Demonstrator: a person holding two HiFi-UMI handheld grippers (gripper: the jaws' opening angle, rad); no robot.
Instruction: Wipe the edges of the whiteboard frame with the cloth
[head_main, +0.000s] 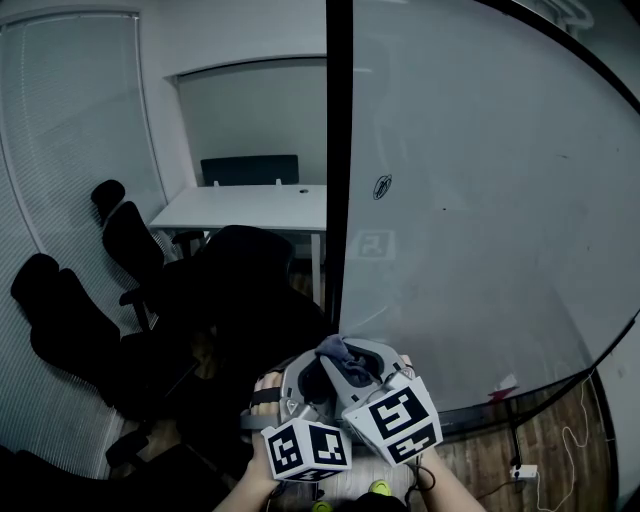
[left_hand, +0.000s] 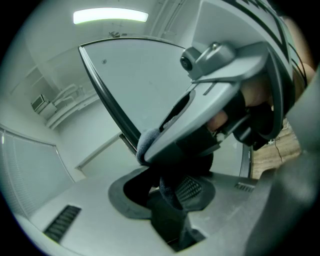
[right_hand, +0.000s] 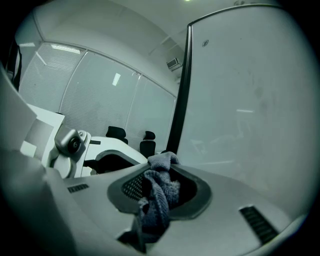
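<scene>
Low at centre of the head view, two grey plastic claws sit side by side, each with a white cube of black square markers facing the camera. Between them is a small grey-blue terry cloth (head_main: 338, 351), nubby, bunched into folds.

Left claw (head_main: 312, 378): jaws closed, a dark fold of cloth pinched against the ribbed black pad. Right claw (head_main: 356, 362): jaws clamped on the cloth too, with a wad poking out past the tips and a strip hanging down through the slot. The right claw lies across and over the left one, their tips almost meeting.

Large white glossy whiteboard (head_main: 470, 200), flat, faint smudges, small round mark near its left side. Thin black straight frame edge (head_main: 338, 150) runs vertically down its left side. The cloth sits at the lower part of that black strip; in the left gripper view the wad lies right against it, but contact is not certain.

Both claws point forward at the board, roughly level and slightly nose-down. Left hand (head_main: 264, 386) has its fingers wrapped round the grip; right hand (left_hand: 252, 92) is inside its handle. Both forearms come up from the bottom edge, close together.

Behind, left of the board: white rectangular desk (head_main: 250, 207), black padded office chairs (head_main: 120, 235), grey slatted blinds (head_main: 70, 120). Wood-plank floor (head_main: 545, 440) under the board.
</scene>
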